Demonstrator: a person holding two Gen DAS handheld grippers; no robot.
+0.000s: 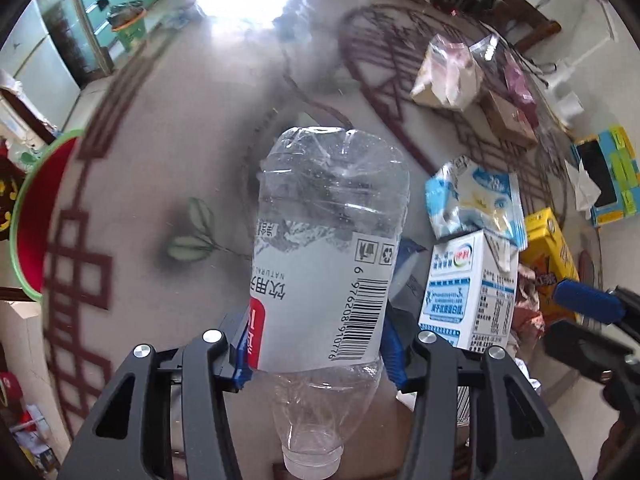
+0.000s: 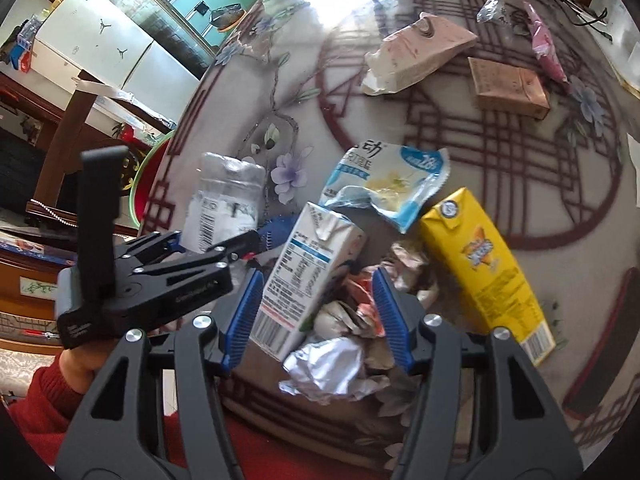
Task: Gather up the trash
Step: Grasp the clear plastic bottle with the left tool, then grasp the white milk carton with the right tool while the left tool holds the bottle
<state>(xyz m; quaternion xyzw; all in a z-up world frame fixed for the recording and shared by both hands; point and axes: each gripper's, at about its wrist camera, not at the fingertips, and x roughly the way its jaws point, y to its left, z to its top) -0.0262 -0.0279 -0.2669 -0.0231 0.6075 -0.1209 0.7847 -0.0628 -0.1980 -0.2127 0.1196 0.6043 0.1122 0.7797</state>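
My left gripper (image 1: 316, 348) is shut on a clear crushed plastic bottle (image 1: 332, 240) with a white label and holds it above the table; it also shows in the right wrist view (image 2: 228, 204), where the left gripper (image 2: 218, 246) is at the left. My right gripper (image 2: 316, 316) is open above a pile of trash, with its fingers either side of a white milk carton (image 2: 304, 276) and crumpled wrappers (image 2: 360, 308). A silver foil wad (image 2: 328, 368) lies below. A blue-white pouch (image 2: 388, 184) and a yellow drink carton (image 2: 488, 268) lie beside them.
A round patterned table (image 2: 520, 140) holds a pink-white bag (image 2: 416, 52), a brown box (image 2: 512, 88) and a pink wrapper (image 2: 544, 44) at the far side. A red basin with a green rim (image 1: 36, 216) sits off the table's left edge. A fridge (image 2: 100, 40) stands behind.
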